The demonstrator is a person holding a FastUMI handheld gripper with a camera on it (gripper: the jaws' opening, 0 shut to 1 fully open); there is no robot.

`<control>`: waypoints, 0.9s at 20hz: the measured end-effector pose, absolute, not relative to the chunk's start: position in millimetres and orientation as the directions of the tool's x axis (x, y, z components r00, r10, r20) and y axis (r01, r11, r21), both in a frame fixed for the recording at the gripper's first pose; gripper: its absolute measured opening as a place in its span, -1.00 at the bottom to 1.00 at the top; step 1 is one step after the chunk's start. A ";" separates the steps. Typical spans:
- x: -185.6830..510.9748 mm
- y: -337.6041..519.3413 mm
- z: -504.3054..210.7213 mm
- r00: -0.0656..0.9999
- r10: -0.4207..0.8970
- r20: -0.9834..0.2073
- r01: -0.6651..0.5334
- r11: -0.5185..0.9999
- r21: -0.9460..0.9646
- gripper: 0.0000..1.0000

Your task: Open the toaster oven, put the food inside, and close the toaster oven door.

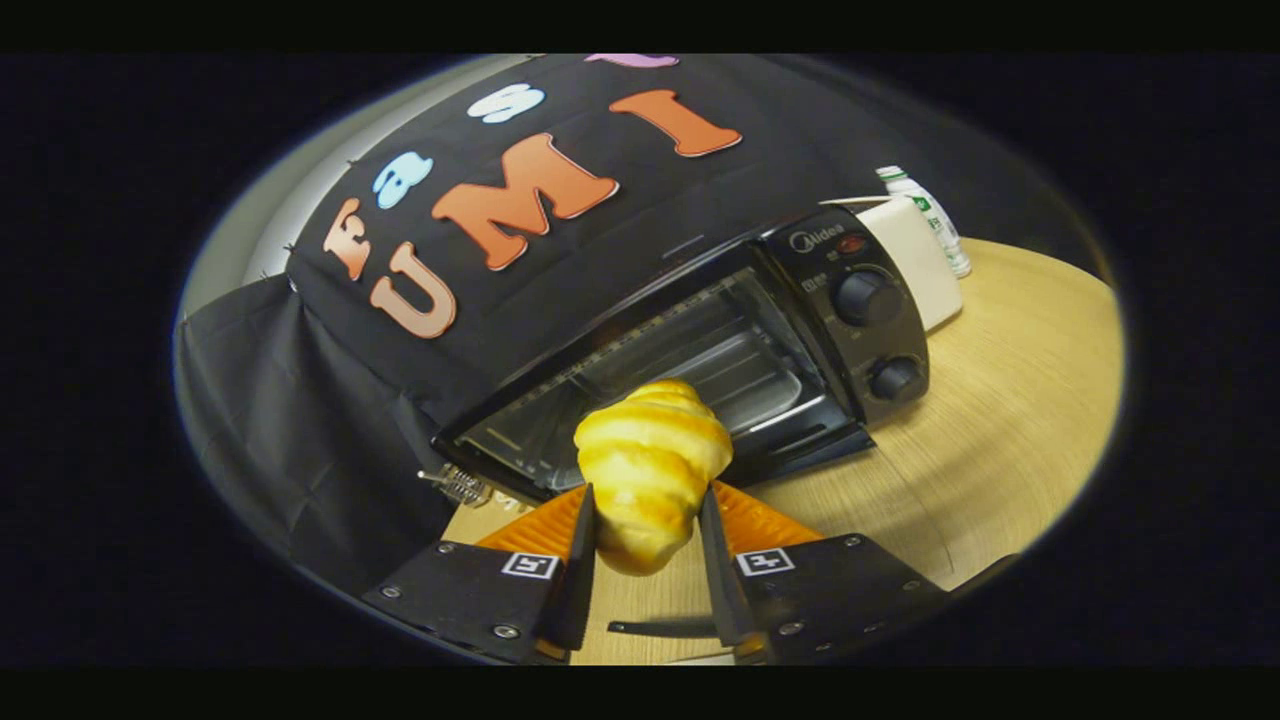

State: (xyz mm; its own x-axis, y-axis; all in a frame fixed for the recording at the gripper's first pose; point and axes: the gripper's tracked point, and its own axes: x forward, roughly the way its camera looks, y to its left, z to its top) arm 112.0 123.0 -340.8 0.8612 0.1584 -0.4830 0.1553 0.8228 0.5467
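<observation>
Croissant (pixel 652 470), golden and ridged, held between the two fingers of the gripper (pixel 648 545): both dark pads press its lower flanks, so the jaws stand only as wide as the pastry, and its long axis runs forward along the fingers, tip toward the appliance. Directly ahead and beyond the fingertips lies the toaster oven (pixel 700 350), black, its cavity exposed and the wire rack (pixel 730 365) visible inside — the door appears already dropped open toward the gripper, though its front edge is hidden behind the pastry. The coming move is judged a straight forward push, the croissant carried over the door and onto the rack. Two control knobs (pixel 866 297) sit on the panel at the oven's right, under a brand mark reading "Midea". Beyond it stand a white box (pixel 915 255) and a plastic bottle (pixel 925 210) — label unreadable — on the wooden table (pixel 1010 400).
</observation>
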 end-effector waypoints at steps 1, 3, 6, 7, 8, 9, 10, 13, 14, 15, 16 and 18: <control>121.3 128.8 -340.8 0.858 0.183 -0.480 0.135 0.820 0.556 0.00; 139.9 130.9 -342.9 0.858 0.189 -0.478 0.133 0.817 0.562 0.00; 166.3 128.8 -348.1 0.851 0.192 -0.489 0.139 0.815 0.562 0.00; 174.6 127.0 -348.0 0.854 0.186 -0.486 0.134 0.823 0.552 0.00; 183.0 124.5 -349.0 0.857 0.172 -0.485 0.135 0.835 0.534 0.00; 191.9 119.5 -351.8 0.859 0.152 -0.488 0.138 0.850 0.508 0.00; 197.9 113.5 -355.8 0.860 0.130 -0.493 0.149 0.861 0.487 -0.01; 214.6 101.3 -366.2 0.862 0.083 -0.500 0.156 0.895 0.418 0.00; 214.9 103.4 -368.5 0.858 0.084 -0.507 0.150 0.903 0.403 0.01; 216.5 104.8 -364.5 0.865 0.078 -0.496 0.142 0.910 0.391 0.02; 214.6 102.7 -366.1 0.861 0.062 -0.505 0.150 0.918 0.368 0.12; 209.1 103.0 -361.4 0.861 0.048 -0.507 0.143 0.933 0.330 0.35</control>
